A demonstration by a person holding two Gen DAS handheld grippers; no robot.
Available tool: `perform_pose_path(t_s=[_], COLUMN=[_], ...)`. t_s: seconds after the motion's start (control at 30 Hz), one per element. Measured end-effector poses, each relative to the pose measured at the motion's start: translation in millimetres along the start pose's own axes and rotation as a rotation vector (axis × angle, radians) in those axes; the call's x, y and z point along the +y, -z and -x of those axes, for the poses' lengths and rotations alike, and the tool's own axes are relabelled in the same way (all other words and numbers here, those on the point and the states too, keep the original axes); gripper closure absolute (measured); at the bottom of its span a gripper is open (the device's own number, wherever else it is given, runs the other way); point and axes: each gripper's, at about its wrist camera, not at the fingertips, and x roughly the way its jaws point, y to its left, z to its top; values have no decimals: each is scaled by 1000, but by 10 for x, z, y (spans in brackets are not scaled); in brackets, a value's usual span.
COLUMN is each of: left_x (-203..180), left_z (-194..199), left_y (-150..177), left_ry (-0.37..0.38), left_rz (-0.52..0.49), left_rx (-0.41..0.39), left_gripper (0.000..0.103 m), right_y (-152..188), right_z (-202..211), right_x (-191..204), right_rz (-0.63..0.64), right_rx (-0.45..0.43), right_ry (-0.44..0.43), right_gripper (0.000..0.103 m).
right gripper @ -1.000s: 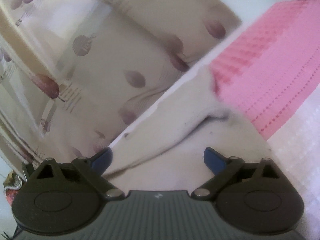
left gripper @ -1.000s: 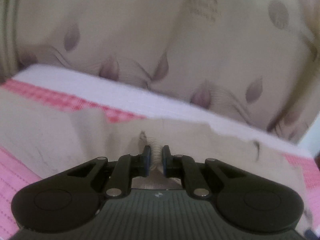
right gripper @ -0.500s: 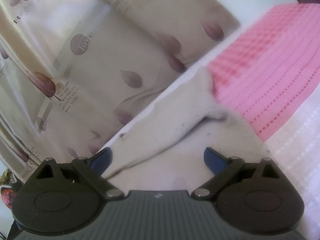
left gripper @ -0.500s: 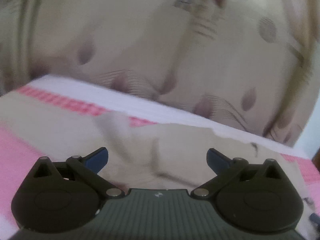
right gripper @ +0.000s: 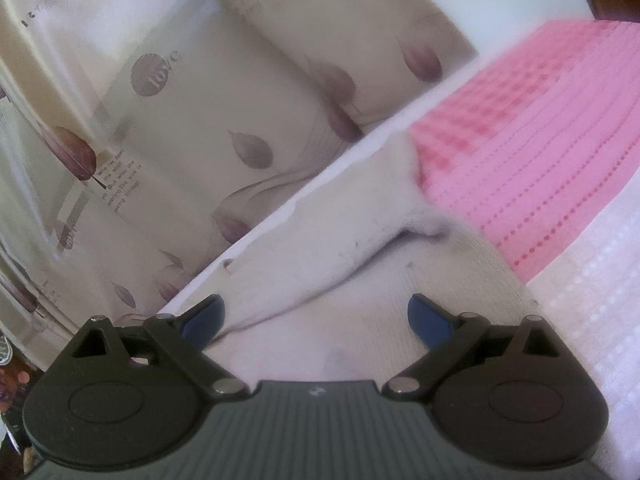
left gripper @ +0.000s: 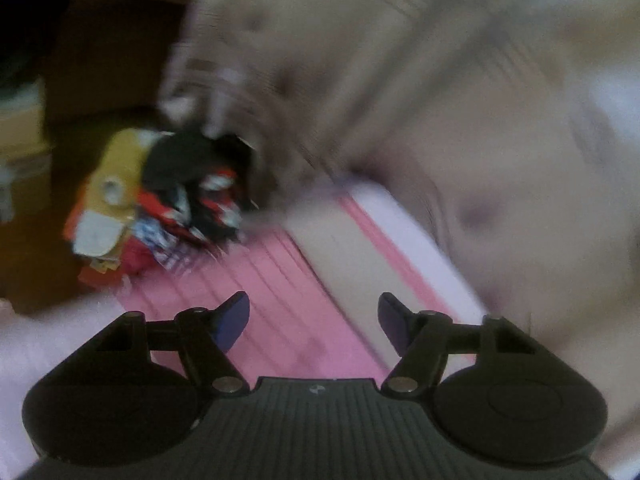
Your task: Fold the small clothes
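A cream knitted garment point(right gripper: 344, 264) lies on the pink and white bed cover point(right gripper: 540, 168), with a fold ridge running across it. My right gripper point(right gripper: 316, 320) is open and empty, low over the garment's near part. In the blurred left wrist view a strip of the cream garment point(left gripper: 352, 256) lies on the pink cover point(left gripper: 272, 304). My left gripper point(left gripper: 314, 316) is open and empty above the pink cover, left of that strip.
A beige curtain point(right gripper: 192, 120) with purple leaf prints hangs behind the bed's far edge. In the left wrist view a heap of coloured clothes point(left gripper: 160, 204) lies past the bed's end, with dark furniture point(left gripper: 80, 60) behind it.
My left gripper let go of the cream garment, opened, and swung fast to the left, now facing the clothes heap. My right gripper stayed open and almost still.
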Motion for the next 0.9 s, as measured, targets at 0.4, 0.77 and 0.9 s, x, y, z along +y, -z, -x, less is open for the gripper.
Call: perform_pose_path(t_s=[0.4, 0.77, 0.9], left_x=[837, 357, -295], left_z=[-998, -917, -389], left_y=[-628, -697, -752], left_ry=[214, 184, 262], left_rz=[429, 280, 123], left_rx=[364, 83, -26], left_gripper=[17, 99, 99], right_y=[48, 85, 85], right_z=[-40, -81, -87], right_x=[153, 287, 298], right_rz=[84, 161, 165], right_rx=[1, 4, 6], right_ry=[104, 173, 168], right_gripper=[3, 1, 1])
